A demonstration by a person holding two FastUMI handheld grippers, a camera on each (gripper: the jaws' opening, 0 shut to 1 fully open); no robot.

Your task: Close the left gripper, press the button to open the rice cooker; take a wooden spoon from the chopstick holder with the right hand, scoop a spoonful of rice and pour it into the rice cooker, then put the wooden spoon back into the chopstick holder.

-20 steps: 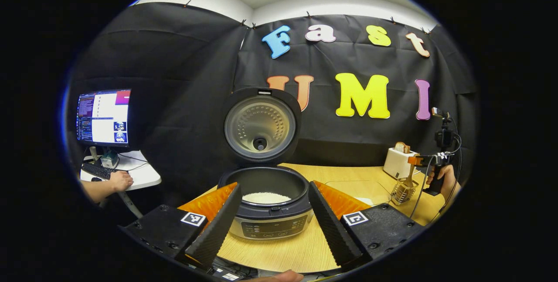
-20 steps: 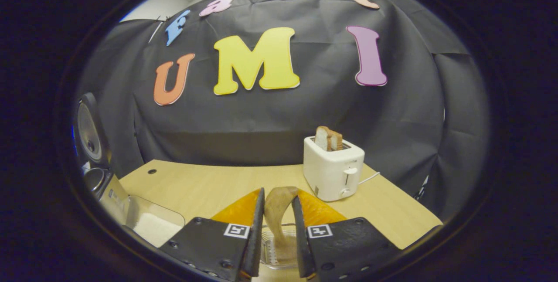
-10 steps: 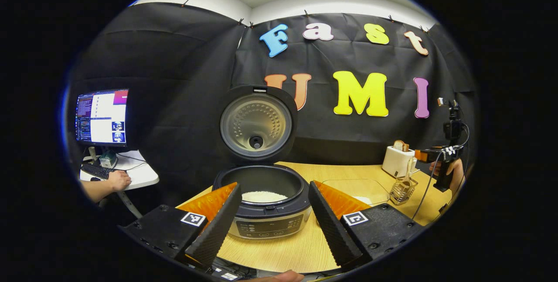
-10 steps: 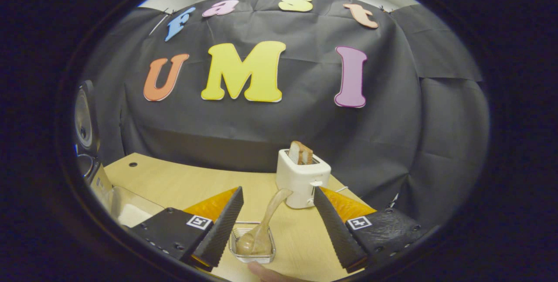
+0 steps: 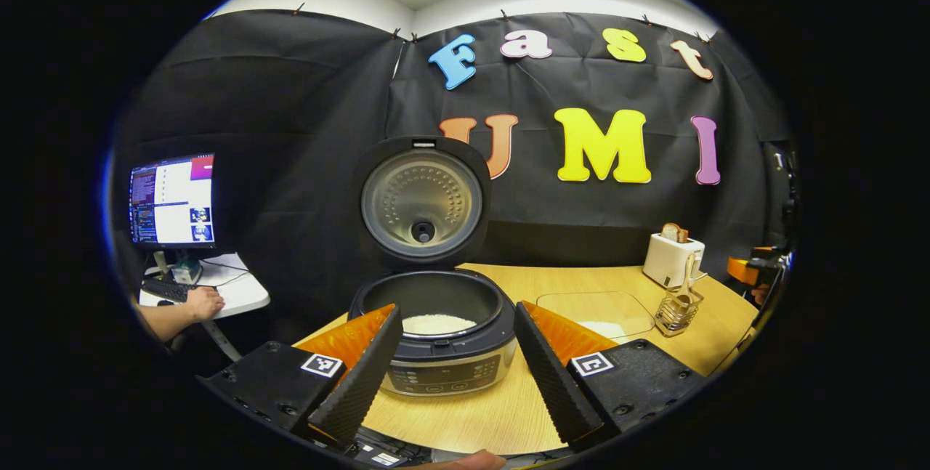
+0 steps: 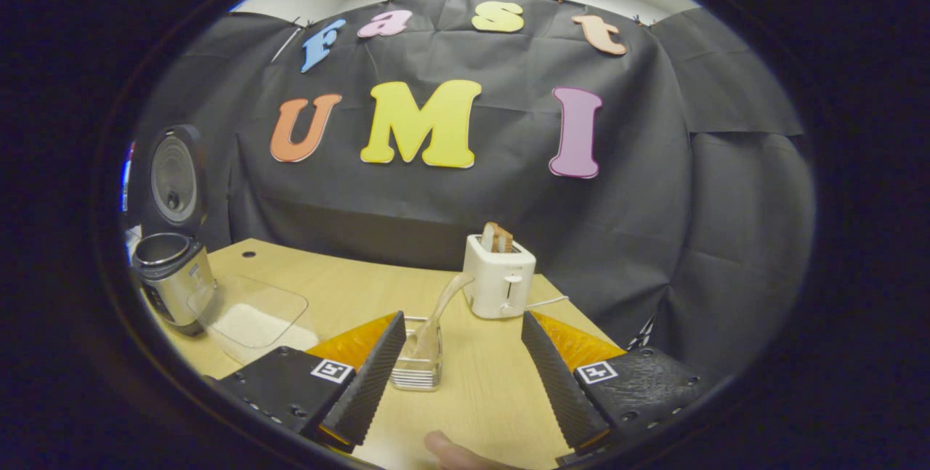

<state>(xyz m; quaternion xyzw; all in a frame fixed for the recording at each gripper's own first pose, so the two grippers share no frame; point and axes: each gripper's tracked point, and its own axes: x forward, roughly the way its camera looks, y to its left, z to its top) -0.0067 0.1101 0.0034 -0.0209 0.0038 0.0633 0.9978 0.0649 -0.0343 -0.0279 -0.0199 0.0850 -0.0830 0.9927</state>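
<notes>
the spoon (image 6: 436, 314) stands in the holder (image 6: 417, 365), bowl down, handle leaning right toward the toaster (image 6: 500, 277). the right gripper (image 6: 459, 383) hangs near of the holder with its jaws spread wide and nothing between them; the holder sits just by its left finger, not inside the gap. the left gripper (image 5: 456, 361) is also wide open and empty, with the cooker (image 5: 434, 325) seen through the gap between its fingers.

judging by how things lie, the task looks all but done: lid up, rice in the pot, spoon back in its holder. the step in hand is to clear away. to do it well, draw the right gripper straight toward the near edge of the table (image 6: 472, 412), jaws kept apart, so neither finger catches the leaning handle or tips the light wire holder.

the left gripper view gives the inside of the pot with white rice (image 5: 438, 323) in it, the raised lid (image 5: 421, 199), a glass dish (image 5: 596, 310) of rice right of the cooker, a monitor (image 5: 173, 200) at far left and a person's hand (image 5: 203, 303) at a keyboard. the right gripper view puts the cooker at far left, its contents hidden, but shows the spoon's lean and the holder's wires up close, plus a fingertip (image 6: 443, 448) at the near edge.
</notes>
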